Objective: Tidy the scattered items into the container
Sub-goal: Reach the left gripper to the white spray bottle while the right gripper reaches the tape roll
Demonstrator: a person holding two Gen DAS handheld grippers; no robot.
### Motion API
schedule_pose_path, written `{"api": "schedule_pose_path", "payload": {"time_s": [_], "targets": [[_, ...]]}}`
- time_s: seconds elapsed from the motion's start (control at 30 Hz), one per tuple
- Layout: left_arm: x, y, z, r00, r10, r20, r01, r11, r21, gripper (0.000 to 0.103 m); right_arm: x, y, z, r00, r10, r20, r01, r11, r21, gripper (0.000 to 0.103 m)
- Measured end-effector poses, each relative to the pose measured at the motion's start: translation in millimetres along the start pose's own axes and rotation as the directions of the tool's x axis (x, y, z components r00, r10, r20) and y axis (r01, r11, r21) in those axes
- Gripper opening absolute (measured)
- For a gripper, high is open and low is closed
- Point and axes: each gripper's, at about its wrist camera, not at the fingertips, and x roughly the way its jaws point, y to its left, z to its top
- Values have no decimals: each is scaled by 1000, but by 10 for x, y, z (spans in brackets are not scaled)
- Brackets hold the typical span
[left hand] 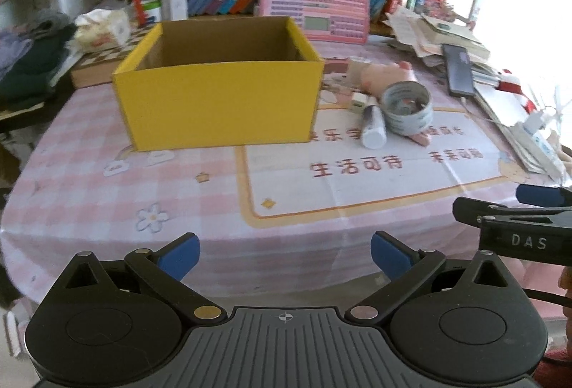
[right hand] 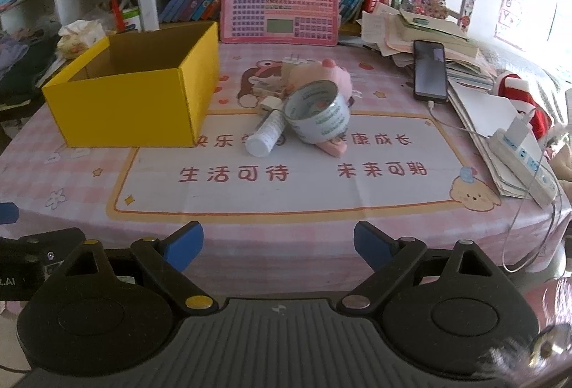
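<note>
Nothing is tidied yet. Both tongs, left (left hand: 285, 257) and right (right hand: 278, 245), are wide open and hold nothing. The box (right hand: 132, 91) looks empty. The tape (right hand: 317, 111), bottle (right hand: 265, 134) and toy (right hand: 330, 75) lie far ahead of the tongs.

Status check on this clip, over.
Left gripper and right gripper open, empty. Yellow box empty; tape roll, white tube on tablecloth. Path clear.

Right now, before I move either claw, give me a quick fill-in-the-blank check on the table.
1. The box is coloured ____.
2. The tape roll leans on a plush toy coloured ____.
3. The white bottle lies between the tape roll and the ____.
4. Both the left claw and the right claw stand ____.

Missing: yellow; pink; box; open
</note>
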Motion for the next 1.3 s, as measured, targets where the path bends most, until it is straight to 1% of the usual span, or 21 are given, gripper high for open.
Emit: {"api": "schedule_pose_path", "payload": {"time_s": [0.13, 0.37, 0.57, 0.77, 0.87, 1.03, 1.1, 1.2, 1.3], "targets": [[62, -87, 58, 999, -44, 7, 43, 999, 25, 100, 35, -106, 23, 1000, -21, -5, 21, 1000, 23, 90], [255, -226, 196, 997, -83, -1, 83, 994, 69, 97, 180, -282, 129, 999, -50, -11, 50, 997, 65, 90], [411, -354, 350, 993, -115, 10, 113, 987, 115, 96, 367, -391, 261, 998, -55, -23, 56, 995, 77, 90], [656, -465, 525, 991, -135, -7, 134, 980, 146, 95, 599, -489, 396, 998, -54, -45, 57, 995, 76, 89], [777, -516, 608, 989, -146, -17, 147, 976, 161, 92, 718, -542, 470, 997, -52, -53, 56, 995, 80, 86], [966, -618, 768, 989, -147, -20, 149, 972, 184, 90, 905, -648, 603, 997, -59, -57, 64, 995, 81, 80], [1031, -659, 827, 988, -150, -21, 152, 970, 190, 88, 966, -695, 663, 997, -59, -52, 63, 994, 84, 78], [1134, -719, 913, 988, -152, -28, 154, 968, 198, 85, 1071, -754, 766, 998, -51, -41, 55, 995, 80, 75], [1241, -761, 984, 990, -140, -35, 144, 969, 202, 84, 1181, -780, 868, 999, -34, -32, 36, 997, 65, 72]]}}
